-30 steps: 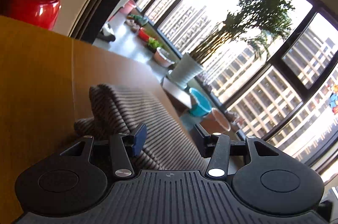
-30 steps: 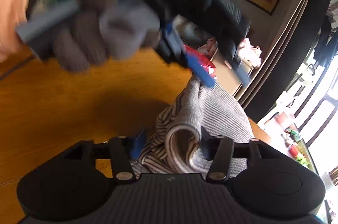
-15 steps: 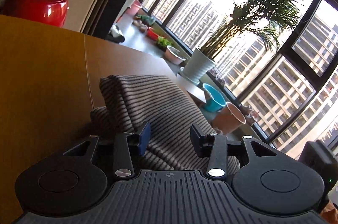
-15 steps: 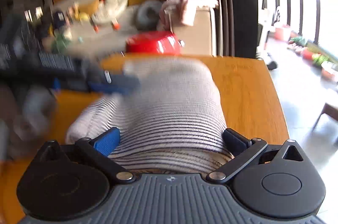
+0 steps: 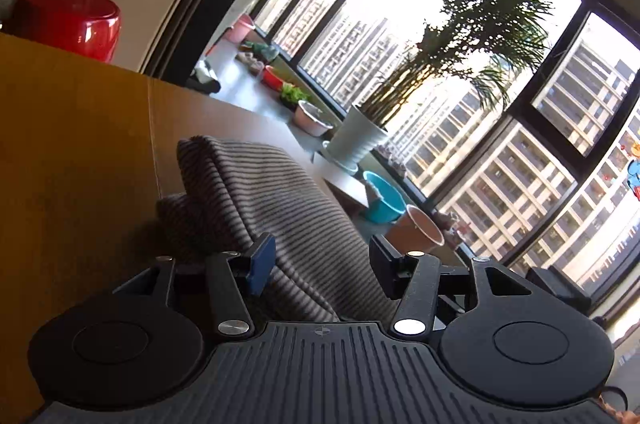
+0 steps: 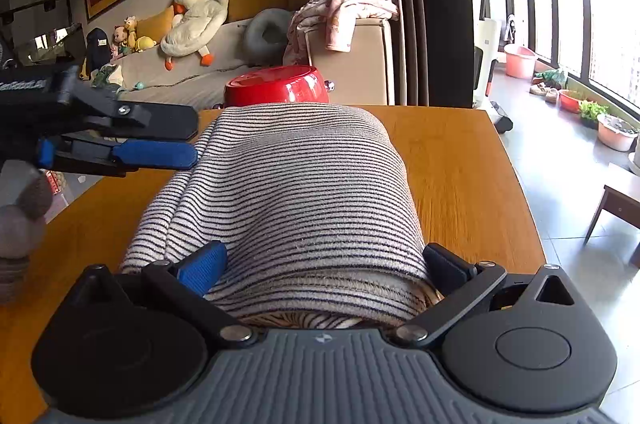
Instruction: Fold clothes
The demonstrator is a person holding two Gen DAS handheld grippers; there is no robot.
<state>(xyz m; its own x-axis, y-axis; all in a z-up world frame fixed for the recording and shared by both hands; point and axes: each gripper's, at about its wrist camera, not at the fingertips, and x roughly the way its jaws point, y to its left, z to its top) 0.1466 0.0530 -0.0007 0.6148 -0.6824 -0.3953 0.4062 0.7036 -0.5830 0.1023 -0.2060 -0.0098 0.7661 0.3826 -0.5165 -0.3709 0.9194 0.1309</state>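
A striped knit garment [image 6: 304, 184] lies folded into a thick bundle on the wooden table [image 6: 460, 168]. My right gripper [image 6: 324, 264] is open wide at the bundle's near end, its fingertips on either side of the cloth. In the left wrist view the same garment [image 5: 264, 192] sits just ahead of my left gripper [image 5: 322, 264], which is open with cloth below the gap. In the right wrist view the left gripper [image 6: 194, 140] hangs at the bundle's left edge, near the far end, held by a gloved hand [image 6: 20, 216].
A red pot [image 6: 276, 86] stands at the table's far edge, also seen as the red pot [image 5: 68, 20]. Beyond it is a sofa [image 6: 224, 64] with toys and clothes. The table's right edge [image 6: 520, 192] drops to the floor, with plant pots [image 5: 360, 140] by the window.
My right gripper has let go of the raised fold and opened wide, and the garment now lies flat in a bundle. The left gripper came down to the bundle's left side.
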